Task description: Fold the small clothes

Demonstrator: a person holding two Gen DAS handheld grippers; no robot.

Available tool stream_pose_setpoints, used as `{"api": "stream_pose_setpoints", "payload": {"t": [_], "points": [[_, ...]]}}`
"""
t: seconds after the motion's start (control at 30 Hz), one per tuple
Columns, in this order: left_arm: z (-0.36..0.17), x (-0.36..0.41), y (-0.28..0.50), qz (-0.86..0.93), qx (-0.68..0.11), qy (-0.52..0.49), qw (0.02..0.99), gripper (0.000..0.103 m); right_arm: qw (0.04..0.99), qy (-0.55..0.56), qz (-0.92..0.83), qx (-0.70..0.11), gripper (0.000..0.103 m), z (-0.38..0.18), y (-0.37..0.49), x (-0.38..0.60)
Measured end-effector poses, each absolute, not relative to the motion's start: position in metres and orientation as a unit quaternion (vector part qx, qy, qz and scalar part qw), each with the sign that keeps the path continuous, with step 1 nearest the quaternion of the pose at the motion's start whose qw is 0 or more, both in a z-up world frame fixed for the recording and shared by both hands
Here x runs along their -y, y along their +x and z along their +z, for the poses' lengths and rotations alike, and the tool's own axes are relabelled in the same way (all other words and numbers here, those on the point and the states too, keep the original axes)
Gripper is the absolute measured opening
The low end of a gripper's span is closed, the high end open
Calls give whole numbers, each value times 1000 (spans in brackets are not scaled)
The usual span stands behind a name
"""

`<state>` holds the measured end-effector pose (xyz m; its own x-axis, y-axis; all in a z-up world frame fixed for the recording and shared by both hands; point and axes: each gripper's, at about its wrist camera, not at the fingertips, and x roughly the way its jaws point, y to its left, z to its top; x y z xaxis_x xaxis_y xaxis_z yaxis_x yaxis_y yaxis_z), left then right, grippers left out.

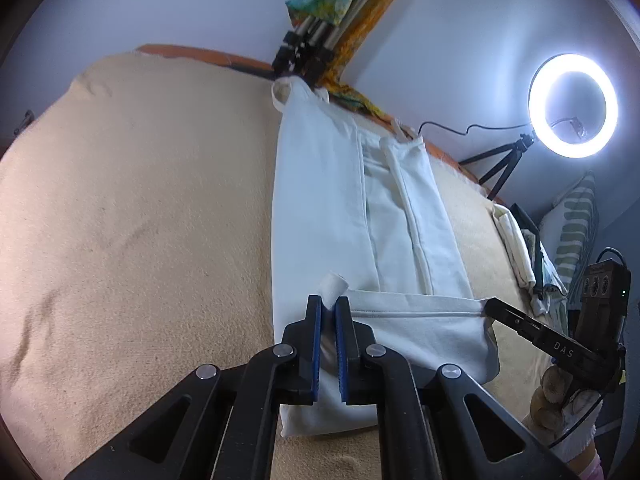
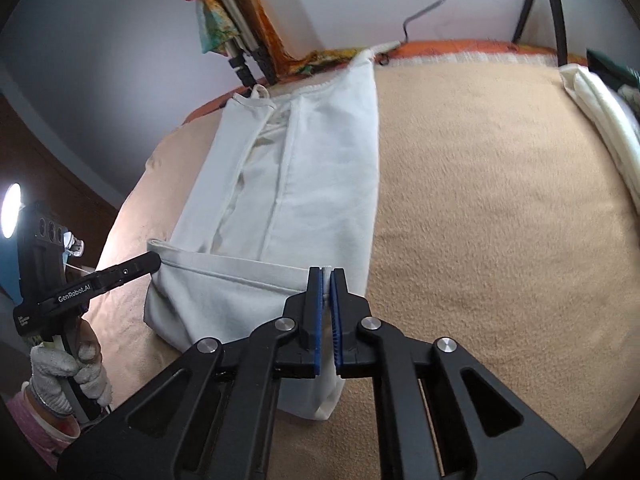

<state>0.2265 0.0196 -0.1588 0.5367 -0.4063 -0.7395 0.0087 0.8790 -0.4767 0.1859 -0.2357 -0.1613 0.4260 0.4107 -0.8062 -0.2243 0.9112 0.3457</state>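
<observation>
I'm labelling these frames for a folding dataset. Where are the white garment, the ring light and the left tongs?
white garment (image 1: pixel 320 200): left wrist view, on its flat folded body.
ring light (image 1: pixel 573 65): left wrist view, on the glowing ring's upper part.
left tongs (image 1: pixel 328 306): left wrist view, midway between the fingertips.

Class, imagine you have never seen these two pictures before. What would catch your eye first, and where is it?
First, the long white garment lying lengthwise down the middle of the tan blanket, its near end lifted and turned back. Each near corner is pinched: the left gripper is shut on one, the right gripper on the other. Then the glowing ring light on its tripod, beyond the bed's far right edge in the left view.
</observation>
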Motion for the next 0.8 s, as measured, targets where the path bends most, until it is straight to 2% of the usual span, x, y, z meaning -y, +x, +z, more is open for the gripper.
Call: {"api": "stream_pose_setpoints", "payload": {"t": [0.07,0.17,0.23,0.5,0.63,0.8], "points": [[-157,-18,227,-116,-458,-205,857,4,848,75,189,-490,5,-157,187,229],[-163,-19,231,-93,-464,-197,859,12,853,54,177,-488,5,-161,195,221],[-162,-23,230,-79,-461,-196,862,24,853,36,159,-496,5,-168,200,219],[-142,-2,207,-132,-439,-145,877,25,856,46,207,-471,8,-146,167,228],[-152,15,206,-143,-451,-116,873,25,840,11,248,-482,8,-155,152,210],[-172,12,214,-105,-472,-110,868,24,840,-19,203,-503,8,-177,168,206]]}}
